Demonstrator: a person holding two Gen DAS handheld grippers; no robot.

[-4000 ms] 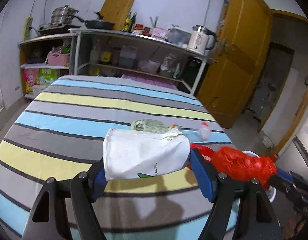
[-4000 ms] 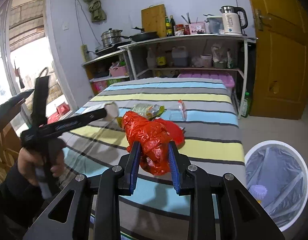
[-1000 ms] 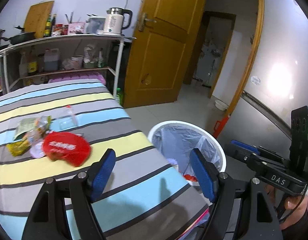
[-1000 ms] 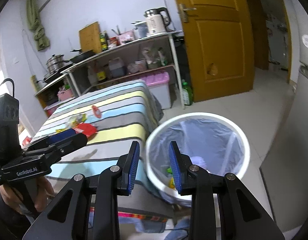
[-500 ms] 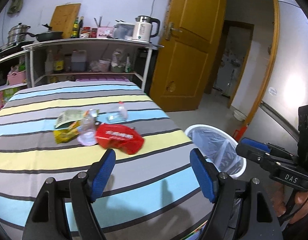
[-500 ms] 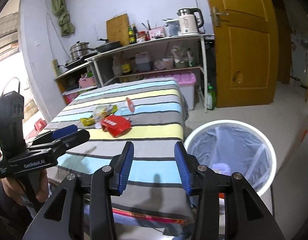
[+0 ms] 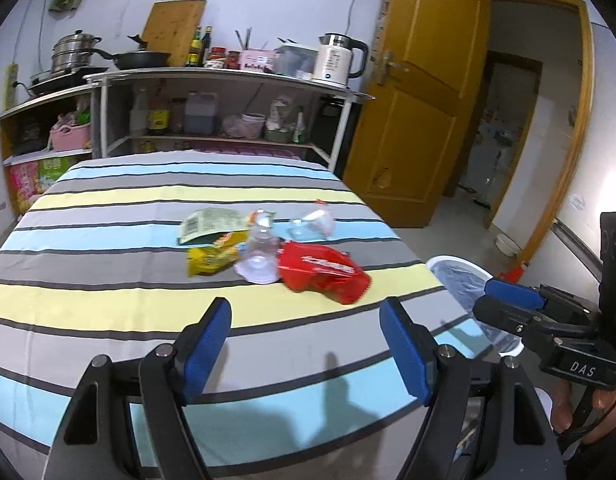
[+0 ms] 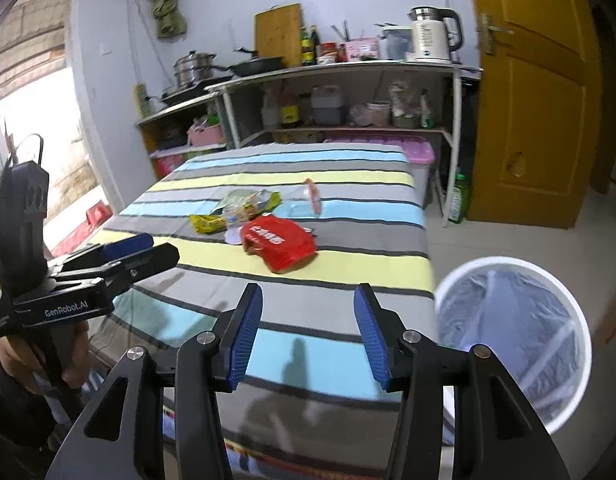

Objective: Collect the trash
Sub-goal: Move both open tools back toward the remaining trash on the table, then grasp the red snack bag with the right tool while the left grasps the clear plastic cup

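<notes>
Both grippers, left gripper [image 7: 305,344] and right gripper [image 8: 308,336], hang empty with jaws apart, the right's just widened; next pickup: red wrapper [image 8: 279,242] mid-table, bin [image 8: 512,344] right, so reach far

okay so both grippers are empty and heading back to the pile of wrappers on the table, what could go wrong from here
1. The red wrapper lies against the clear plastic cup and yellow packet; a grab could drag or scatter the neighbours.
2. The right gripper, whose jaws have just been opening with nothing between them, may stand too narrow for the wide red wrapper.
3. The bin sits below the table's edge; a loose flat wrapper could slip out during the carry.
</notes>
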